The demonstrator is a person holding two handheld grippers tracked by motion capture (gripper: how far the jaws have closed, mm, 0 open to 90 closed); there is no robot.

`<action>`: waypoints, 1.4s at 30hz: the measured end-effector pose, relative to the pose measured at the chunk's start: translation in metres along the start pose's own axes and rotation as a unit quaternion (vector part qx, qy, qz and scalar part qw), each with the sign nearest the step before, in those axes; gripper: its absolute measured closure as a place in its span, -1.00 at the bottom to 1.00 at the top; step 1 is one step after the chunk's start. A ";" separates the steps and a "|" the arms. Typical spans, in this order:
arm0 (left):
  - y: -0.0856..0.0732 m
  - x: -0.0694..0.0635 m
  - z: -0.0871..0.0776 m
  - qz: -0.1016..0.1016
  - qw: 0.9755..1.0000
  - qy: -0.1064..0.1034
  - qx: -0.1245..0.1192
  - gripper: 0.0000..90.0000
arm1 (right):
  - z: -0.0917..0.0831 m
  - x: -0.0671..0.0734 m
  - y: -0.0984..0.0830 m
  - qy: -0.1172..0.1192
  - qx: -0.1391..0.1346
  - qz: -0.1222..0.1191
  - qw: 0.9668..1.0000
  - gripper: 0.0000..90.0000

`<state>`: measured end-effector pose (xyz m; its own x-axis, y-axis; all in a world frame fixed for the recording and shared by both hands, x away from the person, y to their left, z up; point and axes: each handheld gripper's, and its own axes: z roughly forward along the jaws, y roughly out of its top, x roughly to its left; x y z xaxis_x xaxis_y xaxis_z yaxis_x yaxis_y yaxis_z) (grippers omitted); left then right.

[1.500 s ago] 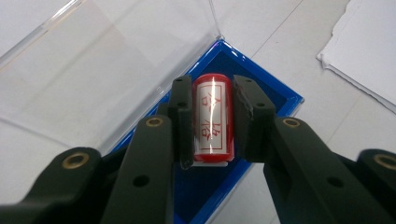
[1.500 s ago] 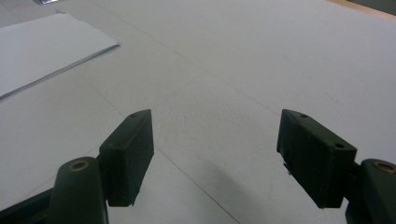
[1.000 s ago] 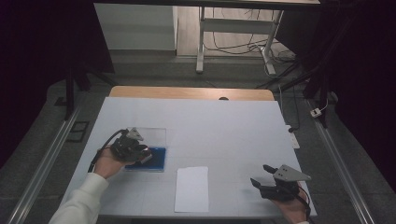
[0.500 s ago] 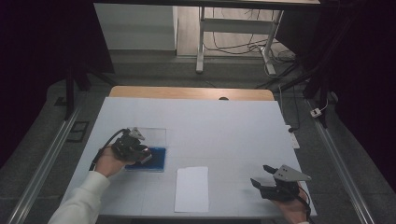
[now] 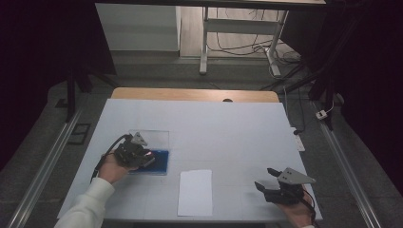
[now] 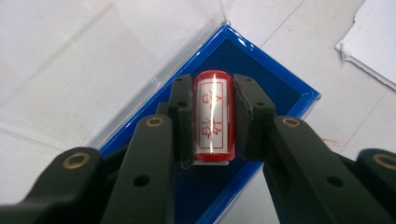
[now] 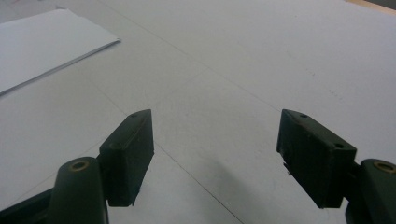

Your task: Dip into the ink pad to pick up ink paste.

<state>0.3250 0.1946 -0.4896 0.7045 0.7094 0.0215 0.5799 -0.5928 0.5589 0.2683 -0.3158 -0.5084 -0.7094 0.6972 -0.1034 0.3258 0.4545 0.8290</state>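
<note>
A red cylinder stamp (image 6: 213,116) with a white label and red characters sits clamped between the jaws of my left gripper (image 6: 213,105), which is shut on it. The stamp is over a blue ink pad (image 6: 261,74) whose clear lid (image 6: 93,60) lies flipped open beside it. From above, my left gripper (image 5: 142,157) sits on the blue ink pad (image 5: 160,162) at the table's left. A white sheet of paper (image 5: 196,192) lies near the front middle. My right gripper (image 5: 264,179) rests at the front right, jaws wide open on nothing; my right gripper (image 7: 215,154) faces bare tabletop.
The white table (image 5: 223,133) has a wooden strip (image 5: 190,94) along its far edge. A corner of the paper (image 7: 42,42) lies to the left in the right gripper view. Metal rails (image 5: 43,166) run along both sides of the table.
</note>
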 end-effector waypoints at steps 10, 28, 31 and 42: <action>-0.001 0.000 0.001 0.001 1.000 -0.001 -0.002 0.59 | 0.001 -0.001 0.000 0.003 0.000 0.000 1.000 -0.40; -0.002 0.007 -0.004 -0.011 1.000 -0.022 -0.018 0.58 | 0.000 -0.001 0.000 0.003 -0.002 0.001 1.000 -0.40; 0.002 0.008 -0.010 -0.004 1.000 -0.010 -0.001 0.57 | -0.001 -0.001 0.000 0.001 -0.007 0.004 1.000 -0.40; 0.014 0.006 -0.045 -0.005 0.999 0.004 -0.035 0.57 | -0.003 -0.002 -0.001 -0.002 -0.006 0.000 1.000 -0.39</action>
<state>0.3192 0.2075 -0.4443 0.6956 0.7181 0.0223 0.5566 -0.5582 0.6153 0.2677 -0.3195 -0.5075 -0.7068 0.6996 -0.1053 0.3182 0.4472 0.8359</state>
